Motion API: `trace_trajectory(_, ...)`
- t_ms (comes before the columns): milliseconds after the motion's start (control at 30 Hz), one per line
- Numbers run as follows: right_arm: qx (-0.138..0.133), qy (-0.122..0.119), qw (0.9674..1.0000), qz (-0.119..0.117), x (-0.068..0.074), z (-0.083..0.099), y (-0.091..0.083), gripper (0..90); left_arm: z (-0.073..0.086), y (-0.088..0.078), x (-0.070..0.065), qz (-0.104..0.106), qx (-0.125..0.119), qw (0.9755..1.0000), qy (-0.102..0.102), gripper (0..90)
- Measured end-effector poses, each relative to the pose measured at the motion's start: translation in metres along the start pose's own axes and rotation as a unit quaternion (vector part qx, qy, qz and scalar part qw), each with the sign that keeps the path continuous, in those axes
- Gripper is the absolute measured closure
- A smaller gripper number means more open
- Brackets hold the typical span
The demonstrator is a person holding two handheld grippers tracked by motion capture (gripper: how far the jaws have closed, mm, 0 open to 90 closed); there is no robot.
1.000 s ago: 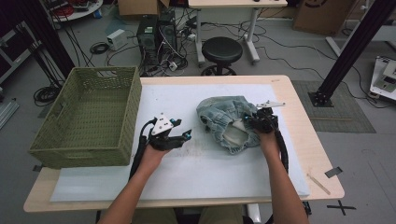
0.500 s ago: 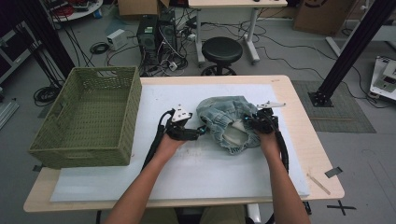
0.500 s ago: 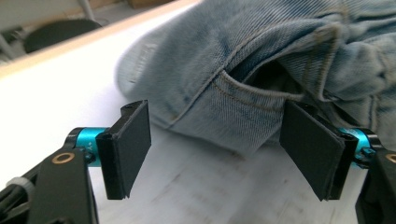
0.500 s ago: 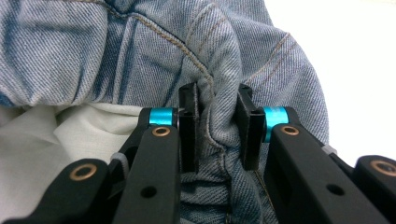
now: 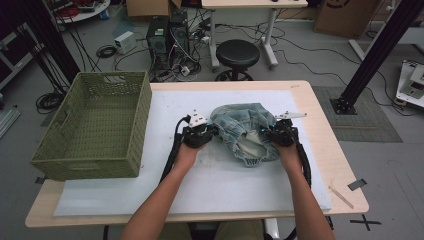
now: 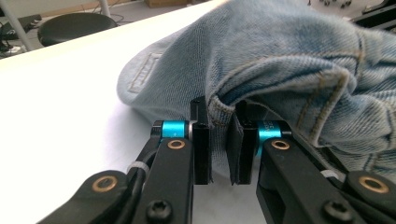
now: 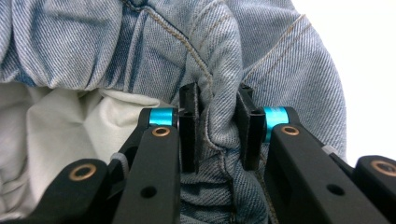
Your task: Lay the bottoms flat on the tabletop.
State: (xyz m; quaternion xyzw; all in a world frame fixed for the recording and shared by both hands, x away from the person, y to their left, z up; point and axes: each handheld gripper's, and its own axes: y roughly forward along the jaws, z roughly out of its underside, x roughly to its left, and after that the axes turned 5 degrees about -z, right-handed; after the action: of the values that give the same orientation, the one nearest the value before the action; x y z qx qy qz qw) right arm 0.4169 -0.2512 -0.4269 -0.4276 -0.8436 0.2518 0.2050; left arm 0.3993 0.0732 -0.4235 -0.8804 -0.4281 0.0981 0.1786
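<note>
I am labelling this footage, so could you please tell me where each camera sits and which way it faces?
High view: above the person's side, facing forward and down on the table; both forearms, left gripper, right gripper.
Left gripper view: rides the left gripper, looking along its jaws, just closed on the denim garment.
Right gripper view: rides the right gripper, jaws clamping a denim fold.
Shared: the garment.

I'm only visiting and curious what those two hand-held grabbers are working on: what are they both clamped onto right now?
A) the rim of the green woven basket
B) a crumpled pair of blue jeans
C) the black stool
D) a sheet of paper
B: the left gripper pinches a seamed edge of the crumpled blue jeans, and the right gripper is clamped on a denim fold at its other side.
</note>
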Motion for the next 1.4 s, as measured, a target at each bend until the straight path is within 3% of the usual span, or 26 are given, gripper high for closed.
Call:
trace_trajectory(133, 0.004, -0.016, 0.9998, -0.013, 0.007, 0.0, 0.0, 75.1, 0.012, -0.021, 0.005, -0.001, -0.007, 1.0, -0.006, 81.7)
trace_trajectory(300, 0.011, -0.041, 0.9979, -0.048, 0.022, 0.0, 0.0, 75.1, 0.027, -0.045, 0.007, -0.008, -0.013, 0.9999, -0.005, 81.7)
trace_trajectory(533, 0.015, -0.075, 0.992, -0.101, 0.044, 0.002, 0.002, 74.5, 0.043, -0.078, 0.011, -0.02, -0.024, 0.9995, -0.007, 81.7)
trace_trajectory(700, 0.009, -0.078, 0.9908, -0.11, 0.053, 0.002, 0.001, 64.1, 0.048, -0.079, 0.017, -0.031, -0.014, 0.9994, -0.008, 81.6)
trace_trajectory(800, -0.012, -0.069, 0.991, -0.114, 0.056, 0.004, -0.008, 52.3, 0.047, -0.075, 0.021, -0.037, -0.012, 0.9992, -0.012, 81.5)
trace_trajectory(900, -0.037, -0.079, 0.9901, -0.11, 0.061, 0.007, -0.022, 46.0, 0.045, -0.072, 0.025, -0.041, -0.001, 0.999, -0.018, 81.5)
trace_trajectory(1033, -0.058, -0.119, 0.9826, -0.13, 0.076, 0.008, -0.039, 42.4, 0.042, -0.07, 0.026, -0.046, 0.001, 0.9986, -0.027, 81.5)
trace_trajectory(1133, -0.051, -0.158, 0.9721, -0.165, 0.095, 0.012, -0.041, 41.0, 0.04, -0.068, 0.027, -0.046, 0.003, 0.9985, -0.03, 81.5)
trace_trajectory(1233, -0.021, -0.189, 0.9619, -0.197, 0.114, 0.019, -0.033, 40.6, 0.04, -0.067, 0.029, -0.047, 0.004, 0.9983, -0.034, 81.5)
trace_trajectory(1300, 0.001, -0.208, 0.9583, -0.196, 0.124, 0.024, -0.024, 40.9, 0.04, -0.066, 0.029, -0.048, 0.005, 0.9981, -0.037, 81.5)
trace_trajectory(1400, 0.024, -0.221, 0.9568, -0.187, 0.131, 0.031, -0.013, 45.7, 0.039, -0.065, 0.031, -0.049, 0.005, 0.998, -0.039, 81.4)
